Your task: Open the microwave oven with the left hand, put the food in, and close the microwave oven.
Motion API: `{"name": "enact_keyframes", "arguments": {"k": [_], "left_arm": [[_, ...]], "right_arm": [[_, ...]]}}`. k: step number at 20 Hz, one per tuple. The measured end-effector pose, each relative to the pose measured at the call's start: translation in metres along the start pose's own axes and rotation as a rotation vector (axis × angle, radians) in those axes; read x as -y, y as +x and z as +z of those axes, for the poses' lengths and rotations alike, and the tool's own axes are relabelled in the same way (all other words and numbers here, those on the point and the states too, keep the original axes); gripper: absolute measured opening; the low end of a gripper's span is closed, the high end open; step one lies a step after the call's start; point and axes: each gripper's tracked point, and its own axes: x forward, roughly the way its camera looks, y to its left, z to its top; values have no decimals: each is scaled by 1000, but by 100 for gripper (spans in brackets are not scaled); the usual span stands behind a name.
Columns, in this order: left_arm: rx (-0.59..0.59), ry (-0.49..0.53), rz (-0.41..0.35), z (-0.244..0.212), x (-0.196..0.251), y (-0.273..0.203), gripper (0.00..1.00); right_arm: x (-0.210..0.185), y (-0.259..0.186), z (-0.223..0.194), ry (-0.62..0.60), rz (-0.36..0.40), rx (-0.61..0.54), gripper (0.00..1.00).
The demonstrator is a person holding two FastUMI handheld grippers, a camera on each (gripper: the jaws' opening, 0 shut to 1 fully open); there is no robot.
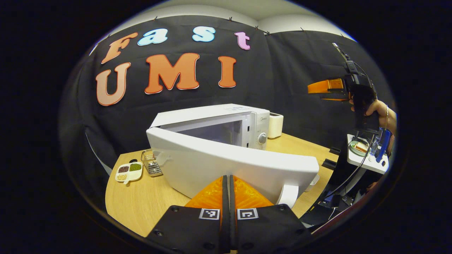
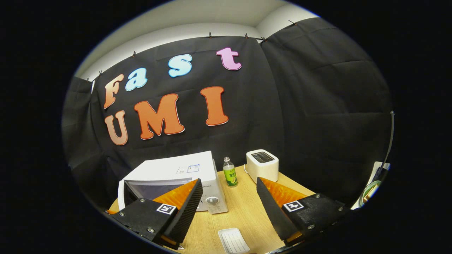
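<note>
While the white microwave oven (image 1: 226,127) sits on the light wooden table (image 1: 148,204) with its white door (image 1: 233,165) swung partly open, the left gripper (image 1: 229,183) has its orange fingers pressed together just in front of the door panel, nothing between them. Probably it is pushing or pulling the door wider; contact can't be confirmed. The door's white handle (image 1: 287,195) is at the near lower edge. The right gripper (image 2: 229,197) is held high, fingers spread wide and empty, likely parked clear of the door swing until the food is needed.

The left gripper view adds the food: a green plate with a sandwich-like piece (image 1: 358,147) on a white side stand (image 1: 370,162), well apart from the oven, plus a white divided dish of grains (image 1: 129,171) and a wire rack (image 1: 152,164). The right gripper view adds a small green-labelled bottle (image 2: 230,171), a white toaster (image 2: 262,165) and a white ridged tray (image 2: 233,240).
</note>
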Motion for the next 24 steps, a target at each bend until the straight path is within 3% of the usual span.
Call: {"name": "enact_keyframes", "arguments": {"k": [7,13,14,15,24], "left_arm": [[19,-38,-6,24,3,42,4],[18,-80,11,32,-2,76,4],[20,-86,17,34,-3,82,0],[21,-86,26,36,-4,86,4],[15,-48,75,50,-7,139,4]], "right_arm": [[37,2,7,-82,-71,4,94],[62,8,5,-65,-110,-2,95],[66,9,5,-65,-115,-5,95],[69,11,4,-65,-121,-9,94],[100,24,1,-36,-165,-24,95]]}}
